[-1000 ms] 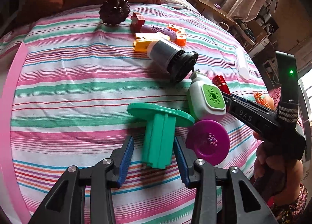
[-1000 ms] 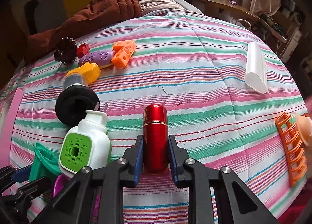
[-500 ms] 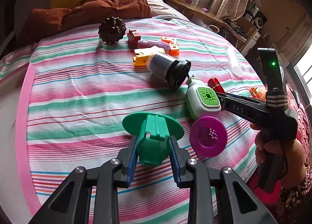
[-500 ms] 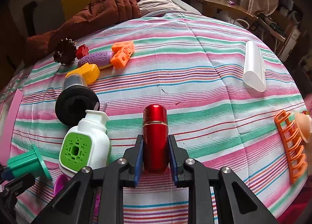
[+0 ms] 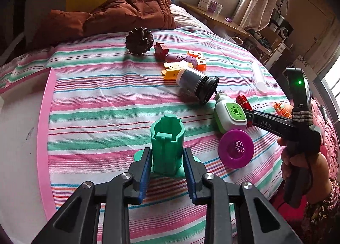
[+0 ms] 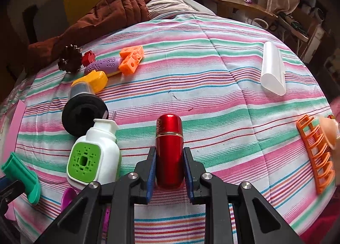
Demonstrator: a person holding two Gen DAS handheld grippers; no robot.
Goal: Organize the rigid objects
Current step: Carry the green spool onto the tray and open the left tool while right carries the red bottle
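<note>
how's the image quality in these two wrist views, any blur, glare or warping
Left wrist view: sharp, daylight from the windows, strong fisheye bulge on the striped bedspread, dark corners. Right wrist view: equally sharp, same bulge, soft glare on the red cylinder.

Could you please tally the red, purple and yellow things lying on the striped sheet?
Red: 2, block and tube
Purple: 2, stick and disc
Yellow: 1, cap
Total: 5
</note>
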